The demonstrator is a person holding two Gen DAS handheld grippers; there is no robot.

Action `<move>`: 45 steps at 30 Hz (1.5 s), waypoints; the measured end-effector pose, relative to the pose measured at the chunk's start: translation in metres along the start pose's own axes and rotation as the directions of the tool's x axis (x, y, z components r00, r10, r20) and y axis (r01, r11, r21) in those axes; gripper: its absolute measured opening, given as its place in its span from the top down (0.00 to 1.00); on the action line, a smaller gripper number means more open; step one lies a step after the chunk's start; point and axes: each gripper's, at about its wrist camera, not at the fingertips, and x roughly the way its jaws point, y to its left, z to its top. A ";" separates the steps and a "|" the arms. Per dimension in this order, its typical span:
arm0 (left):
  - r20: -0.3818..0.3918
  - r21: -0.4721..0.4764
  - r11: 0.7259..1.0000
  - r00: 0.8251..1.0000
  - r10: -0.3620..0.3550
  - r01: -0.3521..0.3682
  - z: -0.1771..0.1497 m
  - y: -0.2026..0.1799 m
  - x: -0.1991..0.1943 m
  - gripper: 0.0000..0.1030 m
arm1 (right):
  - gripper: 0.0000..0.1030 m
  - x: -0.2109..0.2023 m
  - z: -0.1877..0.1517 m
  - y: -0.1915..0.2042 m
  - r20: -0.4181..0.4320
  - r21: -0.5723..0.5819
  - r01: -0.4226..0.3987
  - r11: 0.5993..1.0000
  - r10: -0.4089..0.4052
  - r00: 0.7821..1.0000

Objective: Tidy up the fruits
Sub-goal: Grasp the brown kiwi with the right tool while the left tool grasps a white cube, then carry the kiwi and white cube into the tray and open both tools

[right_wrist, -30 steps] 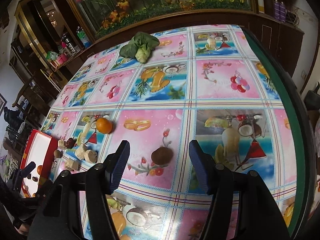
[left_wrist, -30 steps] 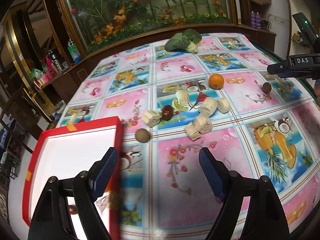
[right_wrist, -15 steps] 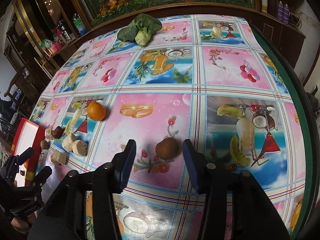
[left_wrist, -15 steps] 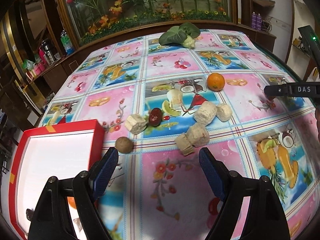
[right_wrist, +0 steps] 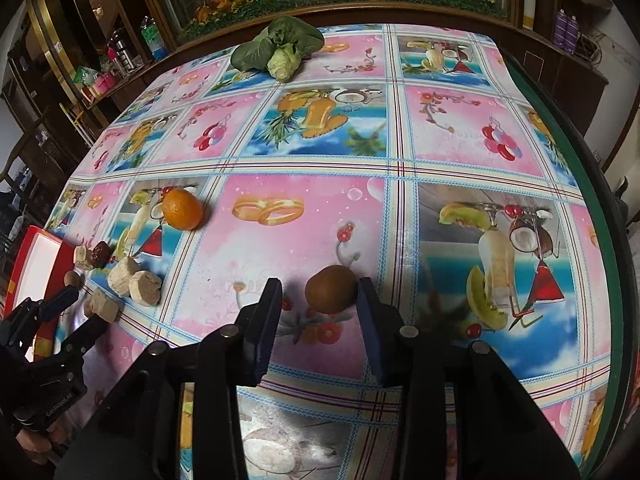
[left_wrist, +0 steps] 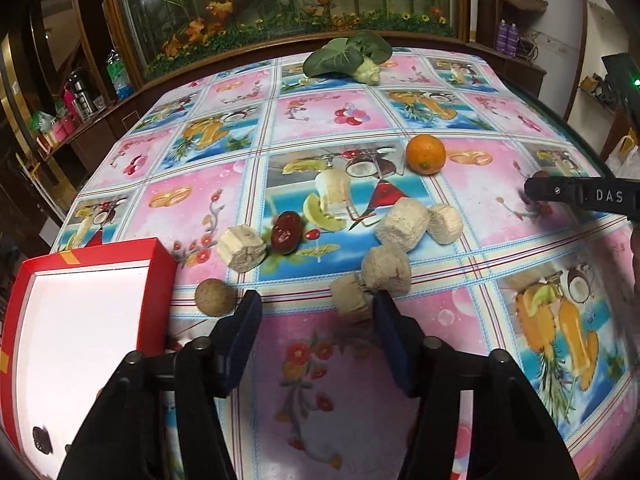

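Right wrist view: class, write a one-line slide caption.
Right gripper, fingers open, brackets a brown kiwi on the fruit-print tablecloth.

Dim indoor light; fisheye-bowed edges

Your right tool (right_wrist: 318, 292) straddles the brown round kiwi (right_wrist: 331, 289), with a clear gap on either side of it and bare flowered tablecloth on the bench (right_wrist: 452, 132) stretching ahead and to the right. Your left tool (left_wrist: 316, 312) has a beige porous chunk (left_wrist: 351, 297) crowding its right finger, a small tan round fruit (left_wrist: 215, 297) just outside its left finger, and the red-walled white tray (left_wrist: 158, 280) blocking further left. Ahead of it, more beige chunks (left_wrist: 402, 222) and a dark red date (left_wrist: 287, 226) clutter the way to the orange (left_wrist: 425, 155).
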 end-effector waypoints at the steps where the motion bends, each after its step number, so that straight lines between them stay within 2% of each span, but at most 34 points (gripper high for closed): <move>1: 0.003 0.002 1.000 1.000 0.000 0.000 0.001 -0.001 0.001 0.45 | 0.62 0.000 0.000 0.000 0.002 -0.002 0.003 1.000 -0.003 1.000; 2: 0.004 0.001 1.000 1.000 0.000 0.000 0.002 -0.002 0.001 0.46 | 0.62 0.000 -0.001 0.002 0.005 -0.008 0.009 1.000 -0.009 1.000; 5: 0.004 -0.009 1.000 1.000 -0.022 0.022 0.004 -0.005 0.003 0.57 | 0.62 0.001 -0.003 0.007 0.013 -0.040 0.042 0.998 -0.042 0.999; 8: 0.014 0.011 1.000 1.000 -0.016 0.016 0.003 -0.010 0.001 0.66 | 0.71 0.002 -0.006 0.015 0.027 -0.093 0.106 0.990 -0.104 0.994; 10: 0.017 0.014 0.999 0.999 -0.034 0.034 0.002 -0.013 0.001 0.78 | 0.74 0.003 -0.008 0.019 0.039 -0.120 0.132 0.984 -0.128 0.991; 13: 0.022 0.023 0.999 0.999 -0.036 0.035 0.002 -0.017 0.001 0.85 | 0.74 0.003 -0.009 0.021 0.051 -0.132 0.150 0.980 -0.145 0.988; 17: 0.024 0.010 0.999 0.999 -0.034 0.034 0.002 -0.016 0.000 0.86 | 0.74 0.002 -0.009 0.022 0.055 -0.124 0.151 0.981 -0.145 0.988; 20: 0.034 -0.012 0.999 0.999 -0.030 0.030 0.001 -0.013 -0.004 0.86 | 0.74 0.000 -0.011 0.026 0.062 -0.121 0.125 0.985 -0.118 0.991; 24: 0.066 -0.035 0.999 0.998 -0.013 0.015 -0.003 -0.007 -0.019 0.86 | 0.74 -0.008 -0.015 0.039 0.113 -0.147 0.091 0.985 -0.075 0.991; 29: 0.136 -0.056 0.998 0.991 -0.006 0.014 -0.008 0.001 -0.050 0.86 | 0.74 -0.017 -0.018 0.050 0.177 -0.170 0.060 0.984 -0.029 0.984; 35: 0.242 -0.120 0.993 0.970 0.024 0.005 -0.017 0.033 -0.099 0.86 | 0.74 -0.022 -0.018 0.055 0.235 -0.147 -0.012 0.989 0.047 0.971; 38: 0.293 -0.183 0.983 0.953 0.079 -0.025 -0.026 0.062 -0.124 0.86 | 0.74 -0.019 -0.017 0.064 0.233 -0.114 -0.059 0.992 0.085 0.969; 42: 0.314 -0.275 0.959 0.937 0.151 -0.062 -0.041 0.104 -0.147 0.86 | 0.73 -0.020 -0.016 0.107 0.242 -0.090 -0.149 0.985 0.167 0.956; 45: 0.309 -0.332 0.937 0.927 0.213 -0.105 -0.056 0.130 -0.159 0.86 | 0.73 -0.023 -0.018 0.158 0.254 -0.115 -0.234 0.965 0.256 0.933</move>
